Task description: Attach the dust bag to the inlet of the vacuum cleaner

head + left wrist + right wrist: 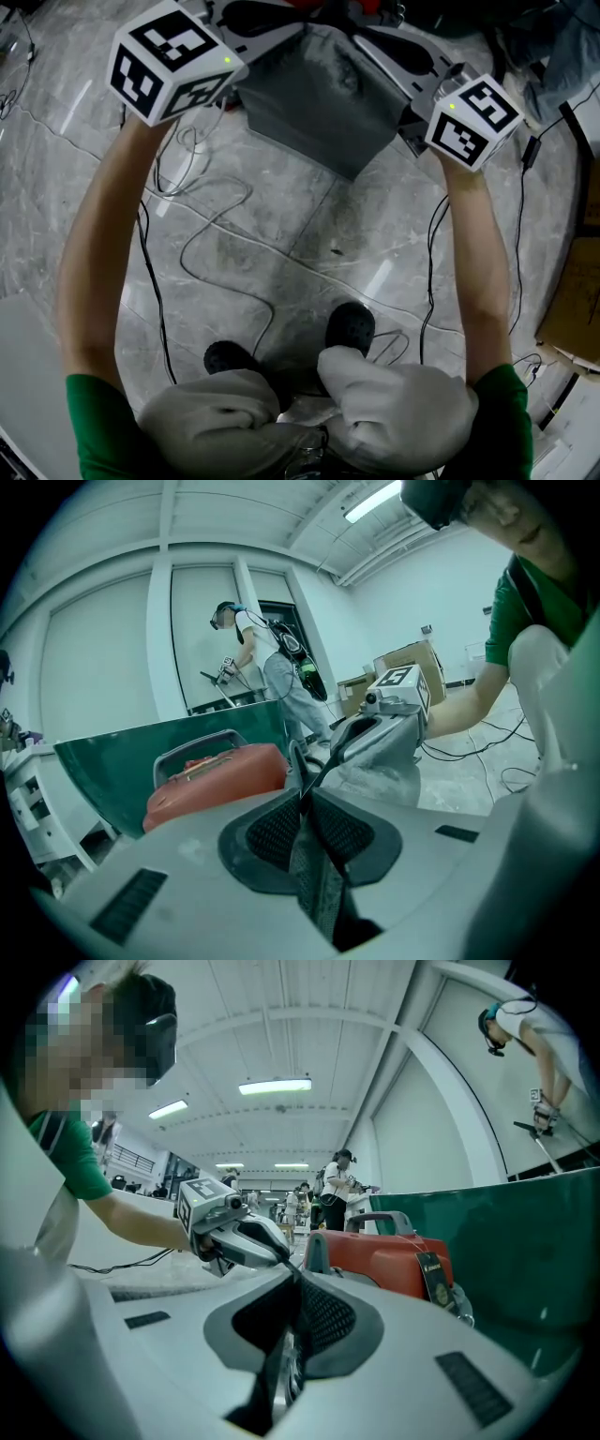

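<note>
Floor (309,234) of grey marble, crossed by cables (216,220), lies under the person in the head view. Held out ahead, the left claw (272,26) and right claw (384,47) carry a grey bag (319,103) that hangs between them above the floor. In the left gripper view the left claw (305,794) is clenched on the bag's thin edge. The bag (389,761) runs across to the right claw opposite, and a red vacuum (220,775) stands just beyond, before a green panel (103,761). In the right gripper view the right claw (295,1279) is likewise clenched on the bag's edge, with the vacuum (389,1260) beyond at right, the panel (516,1232) behind it, and the left claw (225,1232) facing.
</note>
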Motion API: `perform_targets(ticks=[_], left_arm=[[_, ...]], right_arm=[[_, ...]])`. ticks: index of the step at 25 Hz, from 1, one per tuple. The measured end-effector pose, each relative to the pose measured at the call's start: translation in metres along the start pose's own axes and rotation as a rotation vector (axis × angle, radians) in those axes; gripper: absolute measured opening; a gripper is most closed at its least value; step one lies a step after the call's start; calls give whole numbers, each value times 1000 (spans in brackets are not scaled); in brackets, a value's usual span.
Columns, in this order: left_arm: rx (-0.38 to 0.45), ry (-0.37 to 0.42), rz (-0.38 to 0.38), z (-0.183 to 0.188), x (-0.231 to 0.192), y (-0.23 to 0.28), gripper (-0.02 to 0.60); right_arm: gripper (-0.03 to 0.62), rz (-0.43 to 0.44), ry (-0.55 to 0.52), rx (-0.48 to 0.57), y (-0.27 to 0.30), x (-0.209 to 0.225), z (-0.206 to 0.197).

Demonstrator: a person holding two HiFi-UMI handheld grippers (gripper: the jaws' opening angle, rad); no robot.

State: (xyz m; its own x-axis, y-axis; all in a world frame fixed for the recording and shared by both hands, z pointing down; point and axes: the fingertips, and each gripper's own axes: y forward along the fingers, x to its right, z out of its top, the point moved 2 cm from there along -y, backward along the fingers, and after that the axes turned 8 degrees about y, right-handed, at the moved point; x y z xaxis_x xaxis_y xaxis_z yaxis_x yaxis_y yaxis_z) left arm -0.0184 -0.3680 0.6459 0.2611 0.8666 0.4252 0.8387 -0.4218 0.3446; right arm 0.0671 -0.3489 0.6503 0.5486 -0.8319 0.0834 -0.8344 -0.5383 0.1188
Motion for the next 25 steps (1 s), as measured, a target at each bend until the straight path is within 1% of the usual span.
perform_targets(ticks=[3,7,9,11,15,18,23,25], left_arm=[[8,-15,12,-1,0,-1,41],[23,-37,32,-1,1,-2,41],[23,-30,41,-1,1,-3,41],[26,-22,49,-1,2,-5,41],[45,-28,63,-1,4,-11,41],[55,-20,71,2,6,-19,41],[87,-34,68,3,13,-34,41],[102,-30,82,3,13,-41,41]], right_arm=[[29,2,17,11,0,0,0],[29,-14,40,53,-2,-3,0],[29,-21,44,59,-3,-4,0],[43,-32,42,58,-4,-5,1],[60,-45,46,51,-8,-9,1],[60,-54,48,48,-14,-14,1],[60,-111,69,66,-33,-15,0],[60,-143,71,70,-40,-14,1]])
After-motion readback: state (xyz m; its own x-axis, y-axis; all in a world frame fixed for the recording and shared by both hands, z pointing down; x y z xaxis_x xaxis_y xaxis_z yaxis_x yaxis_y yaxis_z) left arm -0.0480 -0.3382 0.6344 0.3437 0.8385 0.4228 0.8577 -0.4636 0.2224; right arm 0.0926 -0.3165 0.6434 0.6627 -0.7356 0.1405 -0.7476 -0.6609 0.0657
